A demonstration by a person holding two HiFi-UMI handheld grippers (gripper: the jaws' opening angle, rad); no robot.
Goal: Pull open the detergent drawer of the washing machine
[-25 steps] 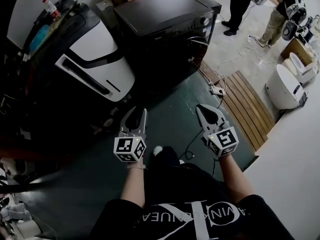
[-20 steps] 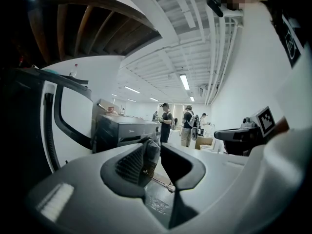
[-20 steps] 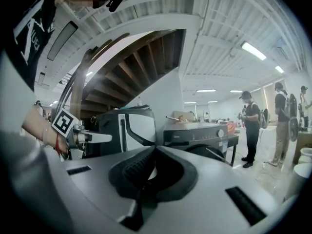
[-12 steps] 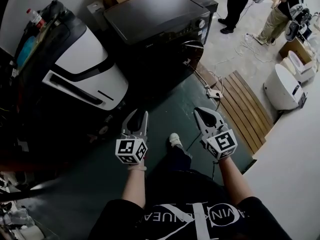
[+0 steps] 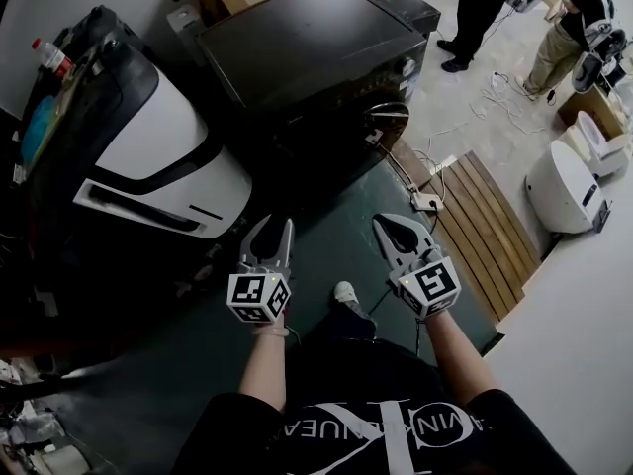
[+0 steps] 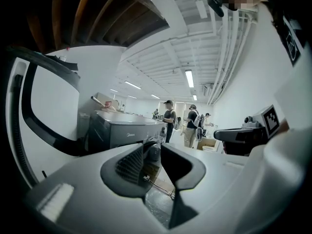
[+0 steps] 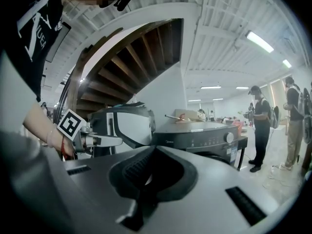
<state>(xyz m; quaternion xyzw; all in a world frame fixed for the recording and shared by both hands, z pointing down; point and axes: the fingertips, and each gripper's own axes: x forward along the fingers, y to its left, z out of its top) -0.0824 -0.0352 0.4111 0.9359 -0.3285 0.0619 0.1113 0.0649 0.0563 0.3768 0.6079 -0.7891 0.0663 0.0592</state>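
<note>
The left gripper (image 5: 284,224) has its jaws slightly apart with nothing between them, the right gripper (image 5: 380,222) just to its right has its jaws together and empty, and the dark washing machine (image 5: 307,47) stands well ahead of both, untouched

The left forearm (image 5: 265,369) and right forearm (image 5: 460,349) are held out ahead of the body, side by side. Each hand carries a gripper pointed forward and slightly downward. The left gripper (image 5: 277,228) is shown with its fingers (image 6: 129,165) parted by a narrow gap, nothing between them. The right gripper (image 5: 388,228) is shown with its fingers (image 7: 136,172) brought together at the tips, empty.
</note>
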